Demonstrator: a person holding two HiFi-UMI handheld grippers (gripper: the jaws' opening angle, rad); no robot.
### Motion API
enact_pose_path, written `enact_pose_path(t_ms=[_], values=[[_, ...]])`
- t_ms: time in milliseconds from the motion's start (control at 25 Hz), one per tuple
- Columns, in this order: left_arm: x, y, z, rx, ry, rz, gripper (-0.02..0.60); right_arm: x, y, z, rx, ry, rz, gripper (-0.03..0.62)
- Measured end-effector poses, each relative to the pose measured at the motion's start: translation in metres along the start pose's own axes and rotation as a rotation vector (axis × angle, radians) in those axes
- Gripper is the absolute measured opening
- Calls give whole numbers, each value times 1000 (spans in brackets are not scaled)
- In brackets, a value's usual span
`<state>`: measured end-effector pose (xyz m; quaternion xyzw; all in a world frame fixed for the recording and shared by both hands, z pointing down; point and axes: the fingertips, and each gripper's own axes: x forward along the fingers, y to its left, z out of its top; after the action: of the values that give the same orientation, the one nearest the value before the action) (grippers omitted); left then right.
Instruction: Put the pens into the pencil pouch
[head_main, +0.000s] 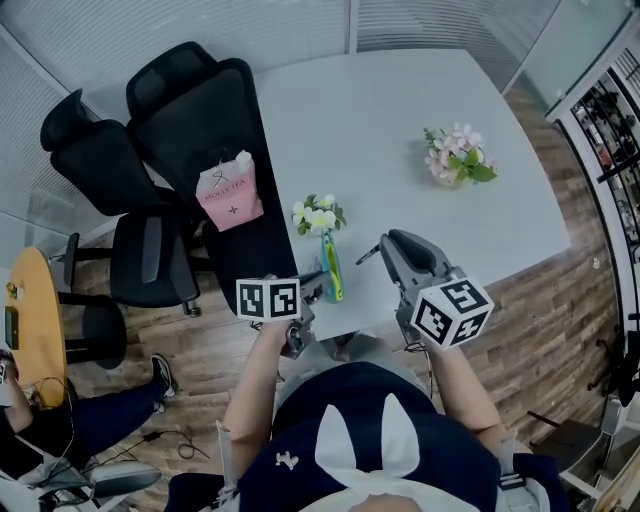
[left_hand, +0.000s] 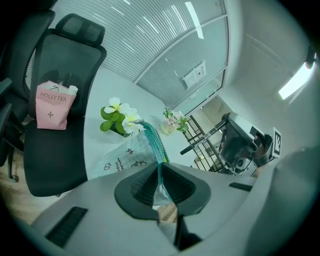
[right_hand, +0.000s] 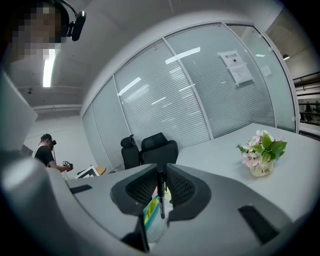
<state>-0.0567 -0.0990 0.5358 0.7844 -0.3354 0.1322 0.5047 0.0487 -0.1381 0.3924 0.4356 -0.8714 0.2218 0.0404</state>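
Pen held over pouch: occlusions and legible print

Left gripper (left_hand: 160, 186): fingers almost together, pinching the teal zipper edge of the pencil pouch (left_hand: 127, 152). The pouch is held up over the near corner of the surface (head_main: 400, 120), just beside the white flowers (head_main: 318, 215). The left gripper view shows only its upper side and zipper; the near end is hidden behind the fingers. The head view shows the pouch as a thin edge-on strip, and I cannot tell whether the zipper is open.

Right gripper (right_hand: 160, 189): fingers narrow, clamped on a black pen (right_hand: 160, 197) that stands upright between them. In the right gripper view the pen's lower end overlaps the top of the pouch. I cannot tell whether it touches the pouch or sits inside it. In the head view the gripper body covers most of the pen.

Print:
- Pink paper bag (head_main: 230, 190) on the black chair (head_main: 190, 100) reads "MOLLY TEA".
- The pouch carries small doodles and short lines of lettering, too small to read.
- The pot of the pink flowers (right_hand: 262, 155) bears a word beginning "Li"; the rest is unclear.
- Paper notices (right_hand: 235, 65) on the glass partition have illegible text.

A person (right_hand: 47, 154) stands far back at left in the right gripper view, too small for detail.
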Motion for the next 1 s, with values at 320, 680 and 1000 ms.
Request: enact_pose_path(t_ms=[320, 680, 1000], values=[[0, -2, 0, 5, -2, 15, 44, 14, 25, 9, -22, -8, 76, 63], [-2, -3, -3, 1, -4, 15, 44, 29, 45, 13, -64, -2, 127, 64], [-7, -5, -1, 0, -14, 15, 44, 40, 54, -1, -93, 40, 142, 64]])
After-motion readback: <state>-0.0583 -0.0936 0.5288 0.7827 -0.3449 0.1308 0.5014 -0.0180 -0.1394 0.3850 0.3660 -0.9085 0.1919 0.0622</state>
